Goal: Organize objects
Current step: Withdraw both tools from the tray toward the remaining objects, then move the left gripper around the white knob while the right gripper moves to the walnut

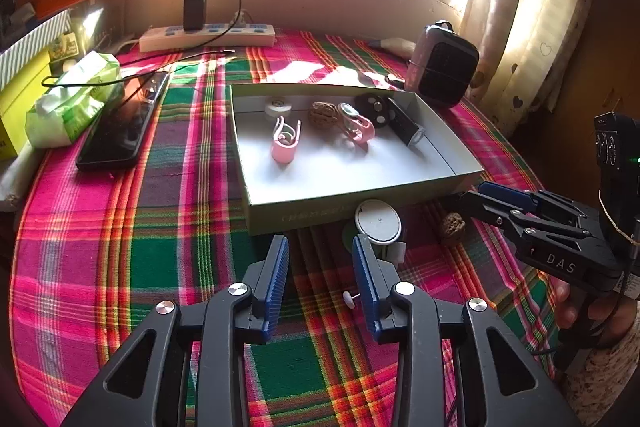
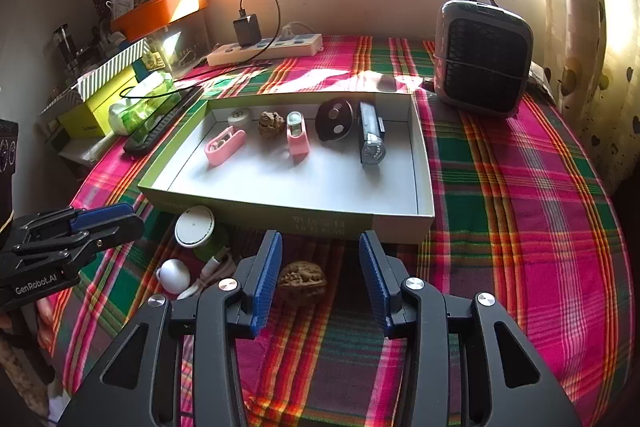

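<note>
Plaid-clothed surface (image 2: 520,195) under a bright window.

Tray (image 2: 424,163): shallow, open, white-floored; long axis running left to right in the right wrist view, near wall facing both grippers.

Within, along the far side, left to right in that view:
- white disc (image 2: 239,117);
- pink clip (image 2: 224,146), lying flat, long axis slanting toward the far right;
- walnut (image 2: 271,123);
- second pink clip (image 2: 297,137), long axis running from far wall toward the near one;
- black disc (image 2: 334,121), tilted up on edge;
- grey device (image 2: 371,139), long axis near to far, wider end nearest.

Outside, by the near wall: white round case (image 2: 195,226), white ball (image 2: 174,275), pale cable (image 2: 208,273), second walnut (image 2: 302,283).

Left gripper (image 1: 320,267): jaws released, empty, over bare cloth, aimed at the near wall; round case just beyond the right pad.

Right gripper (image 2: 318,269): jaws released, second walnut between the pads, close to the left one, contact not discernible.

Beyond: heater (image 2: 482,59), power strip (image 2: 264,49), phone (image 1: 120,125), tissue pack (image 1: 74,99).
</note>
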Action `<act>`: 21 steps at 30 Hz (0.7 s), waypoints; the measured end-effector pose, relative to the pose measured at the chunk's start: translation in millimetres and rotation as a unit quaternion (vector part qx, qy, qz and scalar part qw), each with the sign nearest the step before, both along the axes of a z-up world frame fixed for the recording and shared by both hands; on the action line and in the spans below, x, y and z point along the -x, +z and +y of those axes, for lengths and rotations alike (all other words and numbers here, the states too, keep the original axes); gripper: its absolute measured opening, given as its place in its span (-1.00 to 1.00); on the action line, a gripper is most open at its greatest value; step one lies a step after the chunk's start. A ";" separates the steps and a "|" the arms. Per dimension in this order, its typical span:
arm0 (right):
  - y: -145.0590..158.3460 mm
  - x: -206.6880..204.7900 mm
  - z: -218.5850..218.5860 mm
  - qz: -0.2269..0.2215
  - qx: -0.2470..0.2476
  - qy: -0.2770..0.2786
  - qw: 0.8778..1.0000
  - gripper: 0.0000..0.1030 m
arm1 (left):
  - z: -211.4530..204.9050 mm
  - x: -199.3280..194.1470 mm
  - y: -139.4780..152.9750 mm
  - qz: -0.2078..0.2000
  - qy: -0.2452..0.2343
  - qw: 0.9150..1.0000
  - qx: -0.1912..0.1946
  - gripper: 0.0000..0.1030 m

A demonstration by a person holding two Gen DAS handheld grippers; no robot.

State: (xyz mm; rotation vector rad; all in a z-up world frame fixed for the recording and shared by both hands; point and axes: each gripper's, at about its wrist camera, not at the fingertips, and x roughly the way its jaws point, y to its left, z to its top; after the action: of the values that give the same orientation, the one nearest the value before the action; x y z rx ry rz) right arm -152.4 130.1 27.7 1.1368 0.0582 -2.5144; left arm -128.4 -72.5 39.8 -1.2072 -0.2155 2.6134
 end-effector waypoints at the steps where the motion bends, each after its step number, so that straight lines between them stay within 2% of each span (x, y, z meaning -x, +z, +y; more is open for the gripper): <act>1: -1.1 -1.3 0.4 -0.001 0.000 -0.001 1.000 -0.17 | 2.2 -1.0 -1.6 -0.002 -0.007 1.000 -0.004 -0.36; 8: -10.5 -5.6 0.7 -0.007 -0.011 -0.004 1.000 -0.16 | 18.8 -7.0 -11.5 -0.017 -0.039 0.999 -0.017 -0.31; 21: -17.8 -4.6 -4.5 -0.012 -0.020 0.004 1.000 -0.10 | 24.8 -3.7 -21.4 -0.029 -0.040 0.999 -0.012 -0.31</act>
State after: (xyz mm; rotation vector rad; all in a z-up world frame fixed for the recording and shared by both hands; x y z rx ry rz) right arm -147.8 125.7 9.9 1.1801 0.1059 -2.5013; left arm -124.7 -47.7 18.4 -1.2574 -0.2050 2.5021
